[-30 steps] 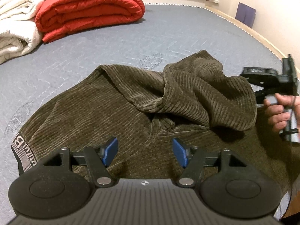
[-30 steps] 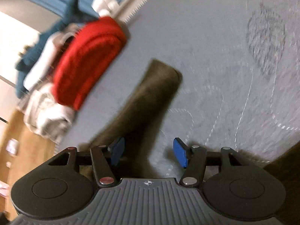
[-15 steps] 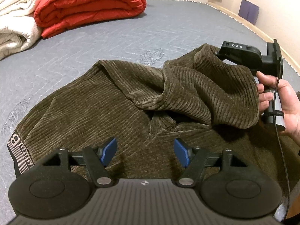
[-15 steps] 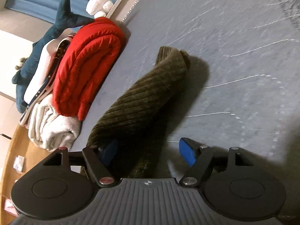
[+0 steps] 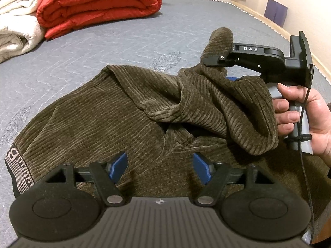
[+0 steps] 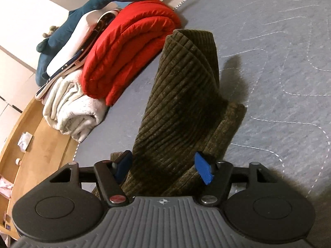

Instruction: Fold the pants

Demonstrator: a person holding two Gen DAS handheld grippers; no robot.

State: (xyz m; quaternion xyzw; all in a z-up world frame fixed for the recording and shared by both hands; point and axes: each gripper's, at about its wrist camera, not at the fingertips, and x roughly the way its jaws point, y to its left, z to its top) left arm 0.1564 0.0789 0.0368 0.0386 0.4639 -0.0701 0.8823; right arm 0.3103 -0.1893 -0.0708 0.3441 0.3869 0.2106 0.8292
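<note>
One leg of the pants [image 5: 128,124], a second ago slack on the bed [image 5: 124,47], now rises from the bed inside the closing right claw [image 6: 163,168]; left claw [image 5: 158,168] hovers apart above the seat. Fold begins.

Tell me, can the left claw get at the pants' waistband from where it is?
Probably yes. The left claw is opening with nothing between its jaws, and the waistband lies bare at the pants' edge nearby.
</note>
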